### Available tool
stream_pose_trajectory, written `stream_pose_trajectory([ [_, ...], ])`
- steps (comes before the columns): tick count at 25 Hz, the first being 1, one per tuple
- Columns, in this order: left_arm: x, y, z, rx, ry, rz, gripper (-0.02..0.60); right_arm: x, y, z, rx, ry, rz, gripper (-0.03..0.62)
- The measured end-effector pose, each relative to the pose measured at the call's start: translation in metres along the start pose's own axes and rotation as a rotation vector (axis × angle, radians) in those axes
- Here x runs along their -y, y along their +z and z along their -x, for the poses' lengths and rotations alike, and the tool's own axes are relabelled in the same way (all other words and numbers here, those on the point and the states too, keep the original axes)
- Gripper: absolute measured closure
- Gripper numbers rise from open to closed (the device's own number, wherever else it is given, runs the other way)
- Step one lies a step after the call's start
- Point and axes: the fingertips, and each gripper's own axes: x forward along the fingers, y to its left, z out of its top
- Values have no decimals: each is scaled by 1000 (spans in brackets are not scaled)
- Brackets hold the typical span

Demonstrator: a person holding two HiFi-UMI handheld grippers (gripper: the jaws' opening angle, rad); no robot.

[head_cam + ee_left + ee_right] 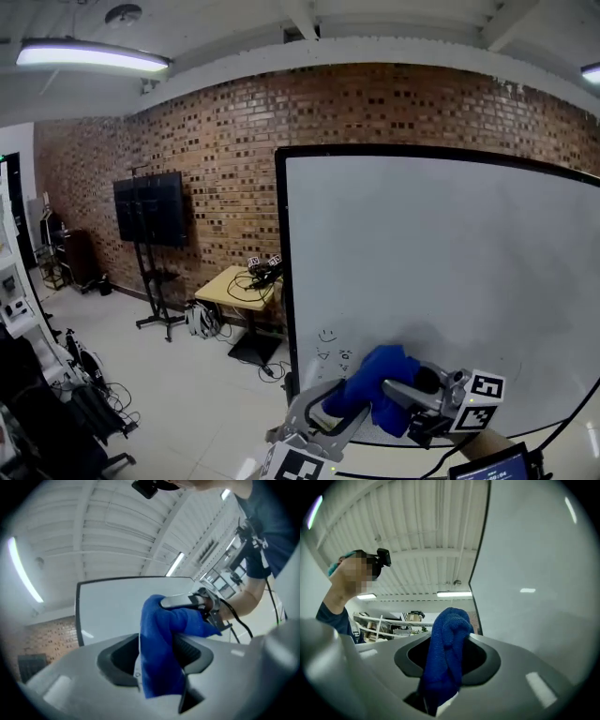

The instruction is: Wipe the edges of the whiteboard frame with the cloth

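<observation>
Meeting low before the whiteboard [441, 253], near its left frame edge, the left gripper [330, 411] and right gripper [411, 394] both tilt slightly upward, each clenched on one end of the bunched blue cloth [380, 370].

The cloth [380, 389] is uniform deep blue. The whiteboard [441, 272] has a plain white surface with small dark scribbles near its lower left corner; its frame [281, 262] is black. The left gripper [157, 660] and right gripper [447, 656] are light grey with black jaw recesses; their marker cubes [478, 401] bear black-and-white square patterns. The brick wall [225, 131] is red-brown, flecked with darker bricks. The screen [150, 208] is black, the table [220, 286] top pale yellow, the floor [178, 384] off-white.
</observation>
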Motion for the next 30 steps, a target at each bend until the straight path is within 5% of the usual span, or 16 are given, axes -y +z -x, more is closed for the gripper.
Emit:
stream_pose_trajectory([
  [7,-117,94,-12,61,169,-96,356,22,140,-80,2,-15,214,442],
  [11,-180,139,-26,76,271,-241,379,20,200,-139,-51,-76,426,441],
  [15,-240,180,-32,88,382,-309,440,20,259,-189,-131,-211,742,441],
  [21,-282,199,-22,91,416,-223,449,48,319,-258,-364,-485,1148,441],
  [26,-273,181,-23,96,378,-218,449,120,317,-267,-651,-681,1219,441],
  [30,-270,171,-21,100,349,-222,449,141,313,-261,-744,-715,1169,442],
])
